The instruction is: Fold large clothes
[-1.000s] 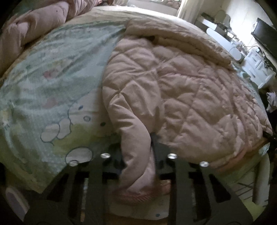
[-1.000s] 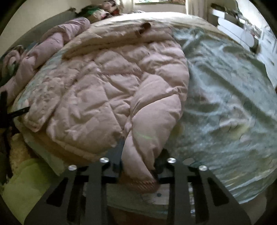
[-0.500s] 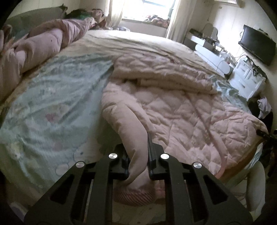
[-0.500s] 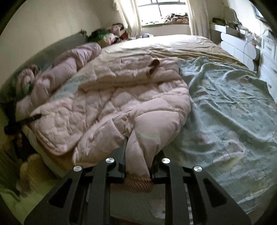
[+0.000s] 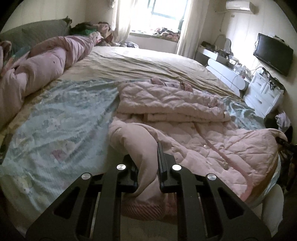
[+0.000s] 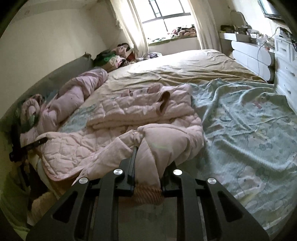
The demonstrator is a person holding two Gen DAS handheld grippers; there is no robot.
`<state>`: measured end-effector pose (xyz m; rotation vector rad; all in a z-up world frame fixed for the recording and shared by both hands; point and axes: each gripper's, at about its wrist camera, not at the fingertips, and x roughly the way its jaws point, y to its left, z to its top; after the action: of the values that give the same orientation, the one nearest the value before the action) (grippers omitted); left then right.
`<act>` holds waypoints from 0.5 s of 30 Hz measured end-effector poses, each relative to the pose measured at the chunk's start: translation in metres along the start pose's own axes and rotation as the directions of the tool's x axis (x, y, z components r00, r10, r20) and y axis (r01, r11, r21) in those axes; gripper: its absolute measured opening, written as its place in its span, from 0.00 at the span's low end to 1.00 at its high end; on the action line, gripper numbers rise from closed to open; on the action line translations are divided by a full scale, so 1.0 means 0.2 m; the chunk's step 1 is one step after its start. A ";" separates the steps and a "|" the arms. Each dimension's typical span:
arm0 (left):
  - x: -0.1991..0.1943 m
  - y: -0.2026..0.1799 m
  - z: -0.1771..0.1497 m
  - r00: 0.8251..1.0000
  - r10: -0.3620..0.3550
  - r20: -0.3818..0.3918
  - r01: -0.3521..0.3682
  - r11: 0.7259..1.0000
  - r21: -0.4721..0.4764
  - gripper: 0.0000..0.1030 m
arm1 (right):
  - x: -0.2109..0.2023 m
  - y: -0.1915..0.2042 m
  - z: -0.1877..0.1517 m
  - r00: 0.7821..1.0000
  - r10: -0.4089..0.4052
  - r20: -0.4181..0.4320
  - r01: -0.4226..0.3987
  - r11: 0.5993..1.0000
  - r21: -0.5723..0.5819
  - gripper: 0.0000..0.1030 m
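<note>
Each claw, left claw and right claw, clamps a jacket sleeve cuff at the bed near edge; next, carry both across the body.

The right tool clamps a sleeve of the pink quilted coat above the bed.

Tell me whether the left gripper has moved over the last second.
Yes. The left gripper, shut on the pink quilted coat's sleeve, has tilted upward: the window now shows where only the bed did.
</note>
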<state>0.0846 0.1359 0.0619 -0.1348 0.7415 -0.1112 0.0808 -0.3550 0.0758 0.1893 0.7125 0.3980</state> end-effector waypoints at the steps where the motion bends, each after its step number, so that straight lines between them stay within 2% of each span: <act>1: 0.00 0.00 0.02 1.000 0.002 0.005 -0.002 1.000 0.001 0.08 | 0.00 0.00 0.02 1.000 -0.001 0.007 0.001 1.000 0.005 0.17; 15: 0.06 -0.02 0.24 0.998 0.026 0.059 -0.027 0.999 0.019 0.08 | 0.06 -0.05 0.25 0.997 -0.032 0.066 0.030 0.999 0.042 0.17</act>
<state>0.1250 0.1336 0.0898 -0.1093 0.6829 -0.0886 0.1242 -0.3603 0.1035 0.2293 0.6572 0.3461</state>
